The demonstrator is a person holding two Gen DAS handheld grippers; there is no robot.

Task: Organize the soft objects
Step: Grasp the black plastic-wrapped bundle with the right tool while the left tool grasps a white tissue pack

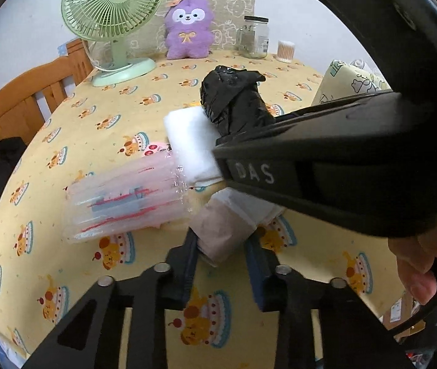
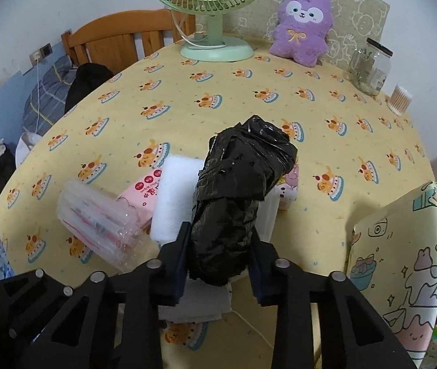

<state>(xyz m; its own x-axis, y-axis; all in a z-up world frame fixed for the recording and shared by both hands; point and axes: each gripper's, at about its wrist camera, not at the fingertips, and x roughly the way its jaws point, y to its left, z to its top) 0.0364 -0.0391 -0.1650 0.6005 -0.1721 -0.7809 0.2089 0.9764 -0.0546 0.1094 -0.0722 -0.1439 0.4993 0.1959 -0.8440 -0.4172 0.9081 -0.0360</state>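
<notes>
My right gripper (image 2: 220, 246) is shut on a black plastic-wrapped roll (image 2: 237, 196) and holds it over a white foam block (image 2: 175, 196). The roll (image 1: 237, 98) and the block (image 1: 190, 141) also show in the left wrist view, with the right gripper's body crossing above. My left gripper (image 1: 221, 246) is shut on a beige and white folded soft bundle (image 1: 227, 224) that lies on the yellow tablecloth (image 1: 95, 141). A clear air-cushion pack (image 1: 123, 203) lies left of it; it also shows in the right wrist view (image 2: 95, 218). A pink packet (image 2: 144, 190) lies under the block.
A green fan (image 1: 114, 21), a purple plush toy (image 1: 187, 27), a glass jar (image 1: 254, 37) and a cotton-swab tub (image 1: 285, 50) stand along the table's far edge. A printed cushion (image 2: 403, 246) sits at the right. A wooden bed frame (image 1: 30, 92) is at the left.
</notes>
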